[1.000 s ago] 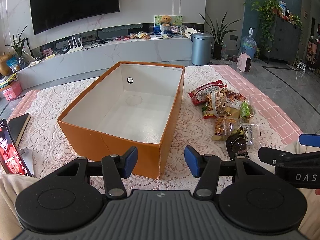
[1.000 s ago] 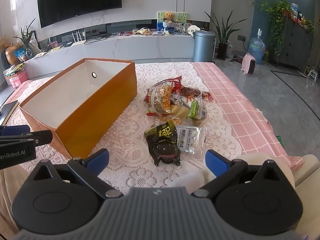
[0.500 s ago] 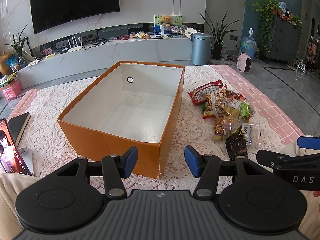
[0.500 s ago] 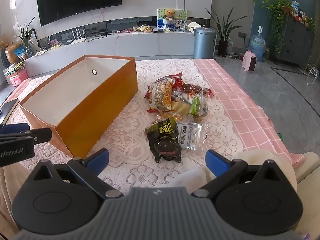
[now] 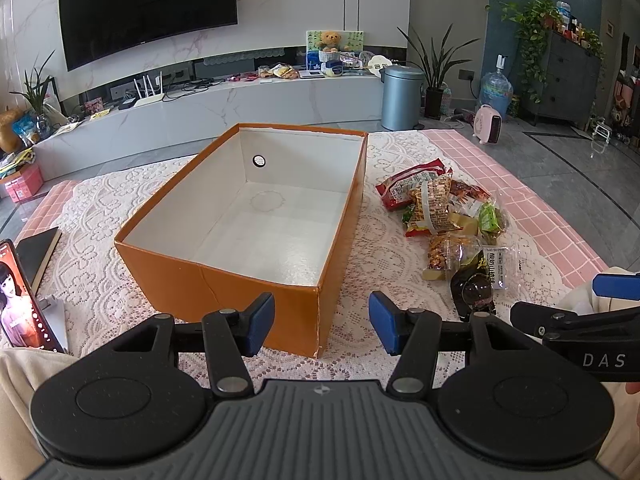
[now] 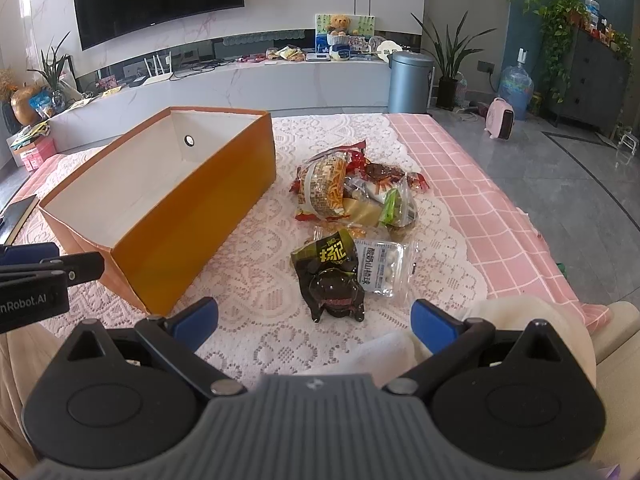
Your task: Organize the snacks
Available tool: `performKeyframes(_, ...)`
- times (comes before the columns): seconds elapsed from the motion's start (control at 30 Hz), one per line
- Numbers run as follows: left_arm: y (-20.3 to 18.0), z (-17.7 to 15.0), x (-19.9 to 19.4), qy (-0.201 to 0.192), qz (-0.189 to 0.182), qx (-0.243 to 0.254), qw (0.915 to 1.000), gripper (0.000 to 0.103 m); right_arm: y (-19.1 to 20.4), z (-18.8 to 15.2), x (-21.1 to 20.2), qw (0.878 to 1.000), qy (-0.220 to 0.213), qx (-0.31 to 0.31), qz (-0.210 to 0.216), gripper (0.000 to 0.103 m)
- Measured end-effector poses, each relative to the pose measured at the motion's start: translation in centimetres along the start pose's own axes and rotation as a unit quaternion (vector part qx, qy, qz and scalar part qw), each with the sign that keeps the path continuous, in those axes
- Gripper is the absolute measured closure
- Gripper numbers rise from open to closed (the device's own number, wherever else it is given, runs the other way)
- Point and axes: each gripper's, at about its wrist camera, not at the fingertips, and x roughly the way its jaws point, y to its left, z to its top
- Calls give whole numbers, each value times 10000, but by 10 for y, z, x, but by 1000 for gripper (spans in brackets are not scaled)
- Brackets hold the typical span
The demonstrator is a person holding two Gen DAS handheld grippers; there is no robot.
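An orange box point(image 5: 224, 284) with a white inside stands open on the lace tablecloth; it also shows in the right wrist view point(image 6: 192, 216). A pile of snack packets point(image 5: 436, 208) lies to its right, also in the right wrist view point(image 6: 352, 192). A dark packet point(image 6: 332, 280) and a clear packet of white pieces point(image 6: 382, 266) lie nearest. My left gripper point(image 5: 322, 322) is open and empty in front of the box's near corner. My right gripper point(image 6: 314, 320) is wide open and empty, just short of the dark packet.
A phone point(image 5: 20, 296) and a dark book point(image 5: 38, 252) lie at the table's left edge. The pink checked cloth point(image 6: 480, 208) covers the table's right side. A bin point(image 6: 410, 80), plants and a TV bench stand behind the table.
My right gripper has moved slightly forward toward the dark packet. The left gripper has barely moved. Both stay open.
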Motion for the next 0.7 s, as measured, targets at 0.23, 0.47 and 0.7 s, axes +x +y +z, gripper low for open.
performKeyframes(0.23,-10,3,0,-61,-380,92,9992,39,-8,1,2,10000,-91,-18,-23,4)
performKeyframes(0.47,-33,13,14,139,-1364,379,9898,61,-39,8,8,9998,-112,137,16,41)
performKeyframes(0.7,-63,25,40,152,-1830,618,9811,35,-66,13,28,9997,139,188,40,55)
